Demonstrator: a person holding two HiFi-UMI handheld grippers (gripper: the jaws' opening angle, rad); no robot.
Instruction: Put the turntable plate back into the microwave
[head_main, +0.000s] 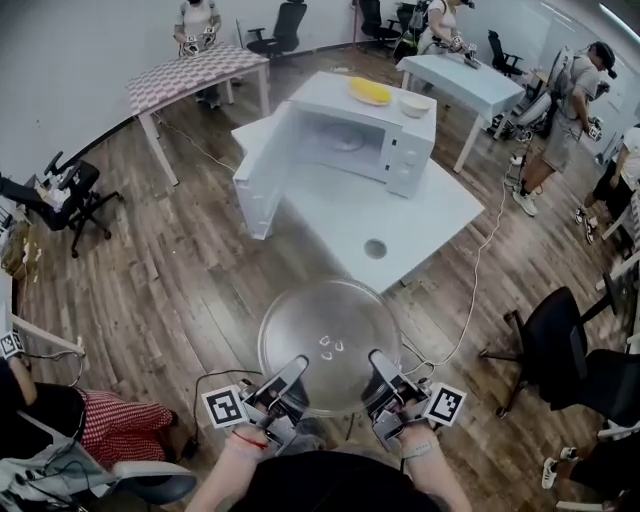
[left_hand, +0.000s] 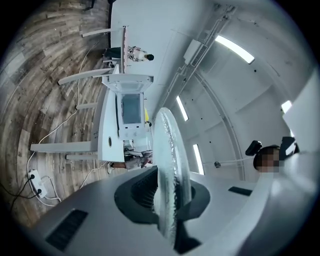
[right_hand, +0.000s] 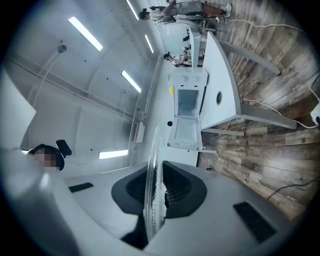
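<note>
Left gripper (head_main: 290, 375) and right gripper (head_main: 383, 372) are both clamped on the near rim of the glass turntable plate (head_main: 330, 340), held flat well short of the open microwave (head_main: 350, 140) (probably heavy, slick, breakable, so two rim grips seem right).

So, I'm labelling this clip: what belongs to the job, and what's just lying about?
Job: turntable plate, clamped in left gripper and right gripper; open microwave.
Lying about: yellow item and white bowl atop the microwave; black chair.
</note>
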